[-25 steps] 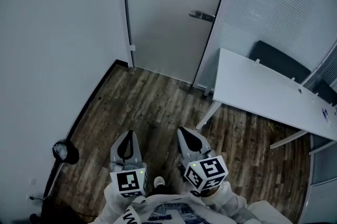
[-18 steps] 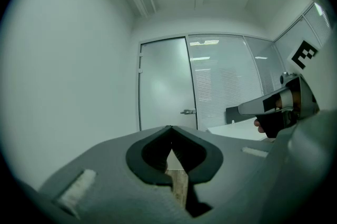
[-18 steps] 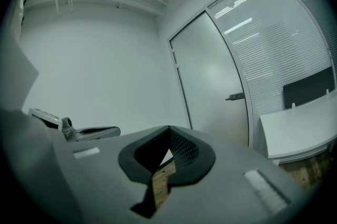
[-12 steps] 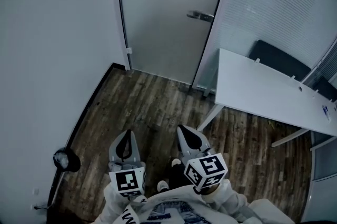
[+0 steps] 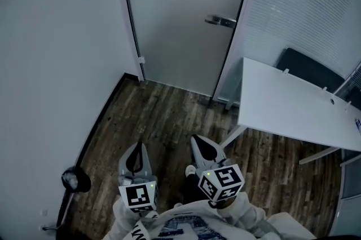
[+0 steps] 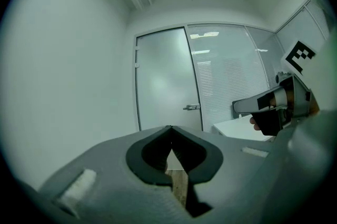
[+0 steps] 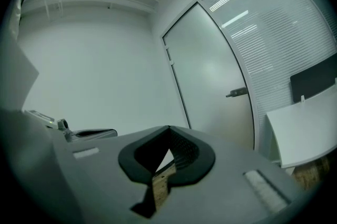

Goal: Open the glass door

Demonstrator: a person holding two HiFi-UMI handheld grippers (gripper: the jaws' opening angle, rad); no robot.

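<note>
The frosted glass door (image 5: 180,19) stands closed ahead in a dark frame, with a metal lever handle (image 5: 221,21) on its right side. Both grippers are held side by side, well short of the door and touching nothing. My left gripper (image 5: 135,149) is shut and empty, pointing level at the door (image 6: 166,81) with the handle (image 6: 191,107) beyond its tip (image 6: 170,127). My right gripper (image 5: 198,141) has its jaws together, nothing between them; from it the handle (image 7: 237,92) shows to the right of its tip (image 7: 169,128).
A white table (image 5: 293,109) stands at the right, a black chair (image 5: 310,70) behind it against a glass wall with blinds (image 5: 304,2). A plain wall (image 5: 56,64) runs along the left. A small black object (image 5: 76,180) sits on the wooden floor (image 5: 163,115) beside that wall.
The person has walked toward the door: door, handle and table now sit nearer and lower in the head view. Both grippers stayed shut, side by side.
</note>
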